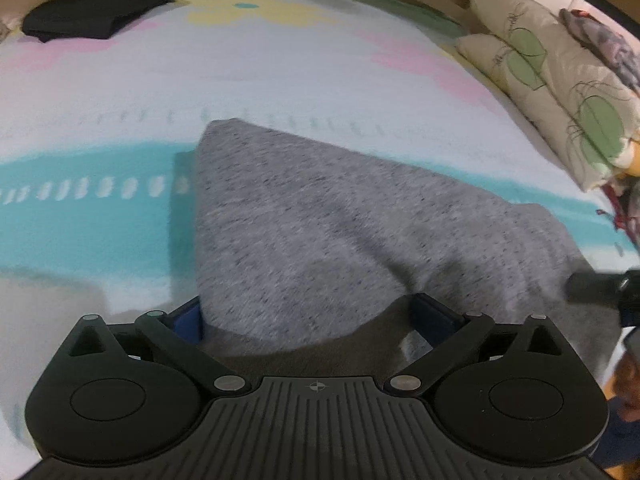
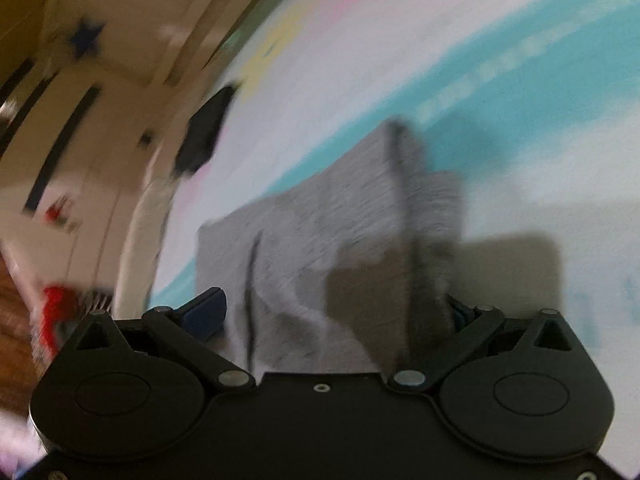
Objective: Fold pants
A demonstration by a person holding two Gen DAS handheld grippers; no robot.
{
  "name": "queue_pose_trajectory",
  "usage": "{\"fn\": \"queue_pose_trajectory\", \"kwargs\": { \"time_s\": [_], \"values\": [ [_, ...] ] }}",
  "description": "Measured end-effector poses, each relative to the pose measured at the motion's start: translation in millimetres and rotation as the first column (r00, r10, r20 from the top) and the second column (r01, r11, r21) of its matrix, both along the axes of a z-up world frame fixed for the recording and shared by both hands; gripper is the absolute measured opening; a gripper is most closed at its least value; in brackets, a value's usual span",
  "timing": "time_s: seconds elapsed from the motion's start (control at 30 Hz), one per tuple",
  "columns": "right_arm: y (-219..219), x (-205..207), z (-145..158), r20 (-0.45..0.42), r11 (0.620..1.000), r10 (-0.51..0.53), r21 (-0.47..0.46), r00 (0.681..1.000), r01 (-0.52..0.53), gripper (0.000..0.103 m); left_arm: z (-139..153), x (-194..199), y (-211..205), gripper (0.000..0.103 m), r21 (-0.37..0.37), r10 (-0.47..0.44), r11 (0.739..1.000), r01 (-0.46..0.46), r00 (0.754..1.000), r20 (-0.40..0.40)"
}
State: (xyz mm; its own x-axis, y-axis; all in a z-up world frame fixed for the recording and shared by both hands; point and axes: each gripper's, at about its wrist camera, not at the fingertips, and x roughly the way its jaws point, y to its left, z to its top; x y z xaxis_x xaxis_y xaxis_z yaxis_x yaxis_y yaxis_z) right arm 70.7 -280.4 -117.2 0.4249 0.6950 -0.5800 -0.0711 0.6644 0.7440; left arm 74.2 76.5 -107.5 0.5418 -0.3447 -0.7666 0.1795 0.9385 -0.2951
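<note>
The pants [image 1: 320,220] lie on the bedsheet [image 1: 280,76] straight ahead of your left gripper [image 1: 310,314]. Folded clothes [image 1: 100,8] sit far ahead to its left; pillows [image 1: 560,96] are stacked to its right.

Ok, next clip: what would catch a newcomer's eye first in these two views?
The heathered grey knit pants fill the middle of both views, lying on the pastel bedspread with the broad turquoise band. Cloth sits between the fingers of the left gripper and the right gripper. A folded black garment lies at the far left of the bed.
</note>
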Motion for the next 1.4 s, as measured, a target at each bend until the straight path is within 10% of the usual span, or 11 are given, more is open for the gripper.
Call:
{"fn": "queue_pose_trajectory", "kwargs": {
  "time_s": [0.1,0.17,0.2,0.27,0.43,0.67,0.8,0.9,0.93,1.07,1.4],
  "values": [
    [14.4,6.3,3.7,0.014,0.998,0.047,-0.036,0.999,-0.046,0.103,2.9,-0.7,2.2,0.062,-0.042,0.028,0.999,-0.027,0.999,0.021],
    [16.7,4.9,6.7,0.001,0.999,0.013,-0.045,1.0,-0.013,0.067,4.2,-1.3,4.3,0.03,-0.105,0.052,0.993,-0.051,0.999,0.003],
    [18.3,3.0,8.8,-0.007,0.996,0.001,-0.087,1.0,-0.002,0.045,6.5,-2.3,3.8,0.029,-0.118,0.067,0.991,-0.067,0.998,-0.001],
    [23.9,-0.5,14.4,-0.002,0.995,-0.017,-0.102,1.0,0.017,0.044,17.1,-6.3,-4.5,0.024,-0.054,0.066,0.996,-0.065,0.998,0.016],
    [49.0,-9.9,67.9,0.134,0.972,0.058,-0.235,0.989,-0.025,0.043,59.8,-3.5,-11.3,0.023,-0.011,0.091,0.996,-0.09,0.989,0.12],
    [65.7,72.7,140.6,0.254,0.963,0.098,-0.266,0.962,-0.028,0.043,117.1,100.7,6.6,0.023,-0.025,0.126,0.992,-0.124,0.969,0.214],
    [77.5,141.0,148.6,0.275,0.954,0.107,-0.299,0.956,-0.02,0.046,106.6,165.2,6.4,0.036,0.062,0.136,0.987,-0.15,0.972,0.193],
    [92.4,183.5,129.4,0.262,0.919,0.095,-0.394,0.96,0.017,0.073,69.1,190.1,11.1,0.044,0.206,0.224,0.949,-0.239,0.97,0.091],
    [93.7,194.0,119.3,0.253,0.888,0.051,-0.455,0.966,0.072,0.087,56.9,193.5,13.4,0.043,0.234,0.239,0.941,-0.247,0.969,0.06],
    [98.8,209.5,89.7,0.204,0.764,0.006,-0.632,0.979,0.127,0.083,34.7,192.0,22.2,0.043,0.229,0.321,0.923,-0.31,0.947,-0.012],
    [116.4,157.3,130.5,0.297,0.712,0.035,-0.677,0.954,0.185,0.098,117.4,128.9,4.4,0.054,0.216,0.359,0.895,-0.391,0.917,0.171]
  ]
}}
